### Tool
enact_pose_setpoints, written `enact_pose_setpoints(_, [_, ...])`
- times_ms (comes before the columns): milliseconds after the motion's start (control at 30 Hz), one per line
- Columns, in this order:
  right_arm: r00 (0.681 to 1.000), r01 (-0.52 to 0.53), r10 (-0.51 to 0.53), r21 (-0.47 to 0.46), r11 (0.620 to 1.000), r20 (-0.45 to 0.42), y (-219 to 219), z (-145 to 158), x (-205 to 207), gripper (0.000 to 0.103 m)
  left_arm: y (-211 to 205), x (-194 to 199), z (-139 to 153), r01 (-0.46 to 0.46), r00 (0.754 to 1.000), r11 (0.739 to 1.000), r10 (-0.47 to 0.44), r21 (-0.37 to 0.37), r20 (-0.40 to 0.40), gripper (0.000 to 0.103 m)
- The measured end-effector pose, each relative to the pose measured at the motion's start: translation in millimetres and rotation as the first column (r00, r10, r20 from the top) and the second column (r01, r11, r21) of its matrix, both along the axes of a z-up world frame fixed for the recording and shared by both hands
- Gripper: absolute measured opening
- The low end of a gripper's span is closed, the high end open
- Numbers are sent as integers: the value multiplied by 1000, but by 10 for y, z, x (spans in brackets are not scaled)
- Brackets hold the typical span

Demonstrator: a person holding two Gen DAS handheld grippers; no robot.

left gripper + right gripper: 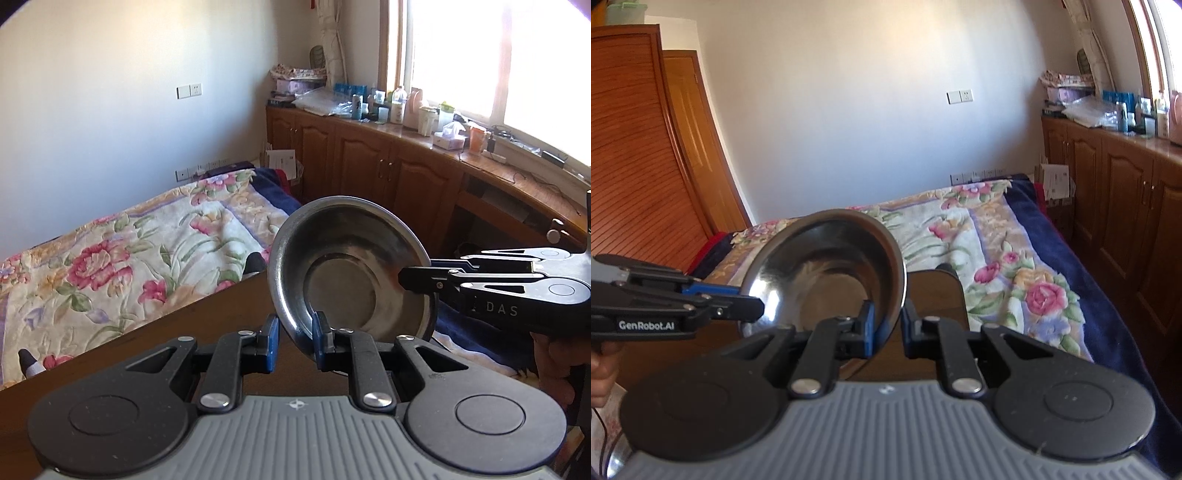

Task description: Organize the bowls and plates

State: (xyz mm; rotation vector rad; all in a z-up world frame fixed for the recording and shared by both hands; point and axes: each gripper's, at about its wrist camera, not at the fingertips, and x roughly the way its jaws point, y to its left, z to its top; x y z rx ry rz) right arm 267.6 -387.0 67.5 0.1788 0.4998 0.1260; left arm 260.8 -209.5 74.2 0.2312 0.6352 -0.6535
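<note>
Left hand-held gripper (pixel 294 341): nearly closed, its blue pads pinching the metal bowl's rim at the bowl's 6 o'clock in the left wrist view; in the right wrist view it comes in from 9 o'clock.
Right hand-held gripper (pixel 887 330): also nearly closed on the rim, gripping the bowl's lower edge at about 5 o'clock in its own view; seen from the left wrist camera it clamps the rim at 3 o'clock.
Metal bowl (pixel 345 269): a shallow steel dish, empty, tilted steeply so its hollow faces the cameras; it appears lifted clear above the table (pixel 166 332), carried by the two rim grips alone.
Table: dark wood, its bare top running from 6 to 9 o'clock below the bowl.
Bed (pixel 122 251): flowered quilt beyond the table edge, at 9 to 10 o'clock.
Risk, slip: the rim is thin, smooth steel, and each grip covers only a small stretch of it, so the bowl could pivot or slide out.
Risk, twist: if the two hands drift apart or turn unevenly, one grip could be pried off.
Risk, drop: a fall from here would likely strike the table edge or roll onto the bed.
</note>
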Motion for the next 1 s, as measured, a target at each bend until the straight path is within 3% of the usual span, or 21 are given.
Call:
enact_pose_setpoints(467, [999,3,-1,-52,999,41,175,195,-290,15,330,-423,100,20,999,999,-19,-27,30,21])
enact_pose_setpoints(1000, [997,-52,57,-86,995,60,517,165,-650,15,751,-880,-132,-34,999,998,35,-53,11,21])
